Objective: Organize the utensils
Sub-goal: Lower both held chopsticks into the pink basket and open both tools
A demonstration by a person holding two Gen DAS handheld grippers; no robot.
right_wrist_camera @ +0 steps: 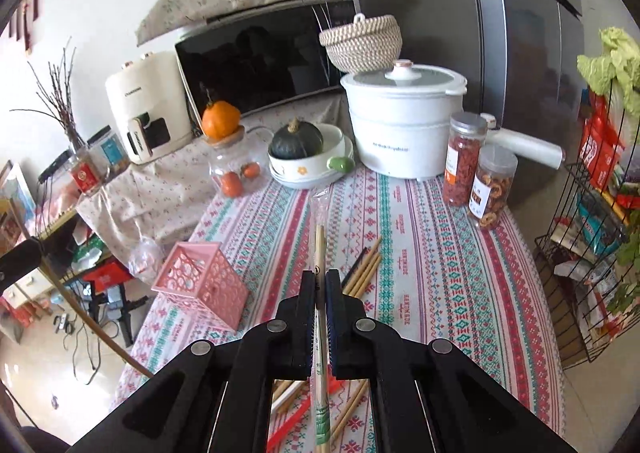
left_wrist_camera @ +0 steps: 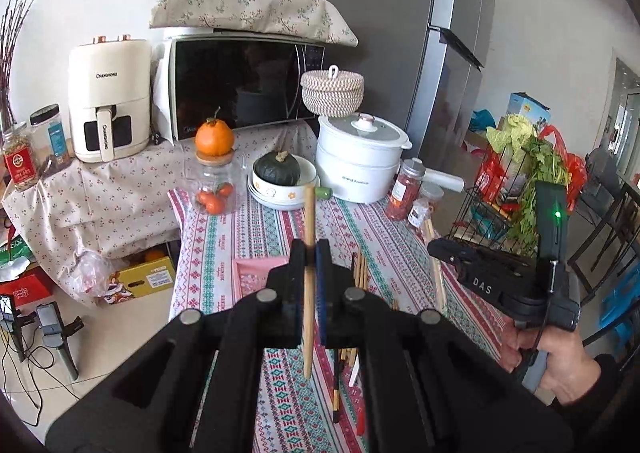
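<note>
Room: a kitchen corner; I see a microwave [left_wrist_camera: 240, 81] under a floral cloth, a grey fridge [left_wrist_camera: 400, 33] and a white electric pot [right_wrist_camera: 404, 121] at the back of the table.
Surface: a table under a striped, cross-stitch-patterned tablecloth [right_wrist_camera: 432, 253], flat and matte.
Left gripper [left_wrist_camera: 311, 253]: clenched on a bare wooden chopstick [left_wrist_camera: 309, 293], which crosses the jaws nearly upright, tip toward 12 o'clock.
Right gripper [right_wrist_camera: 320, 285]: clamped on a paper-wrapped pair of chopsticks [right_wrist_camera: 320, 249], long axis running 6 to 12 o'clock, clear wrapper end sticking out ahead.
Holder: the pink lattice basket [right_wrist_camera: 200, 285] lies tipped on its side at about 9 o'clock from my right gripper, near the table's left edge; in the left view only a corner of it shows behind the fingers.
Key relation: I judge the left hand nearer the basket, but its opening seems to face sideways, so sticks held upright would not drop in as it lies.
Loose sticks: more wooden chopsticks [right_wrist_camera: 366, 265] lie flat at 1 o'clock of my right gripper, fanned, roughly parallel.
Materials: smooth slim bamboo rods, a thin crinkly wrapper, rigid perforated plastic basket.
Risk: I reckon thin round sticks may pivot between flat pads.
</note>
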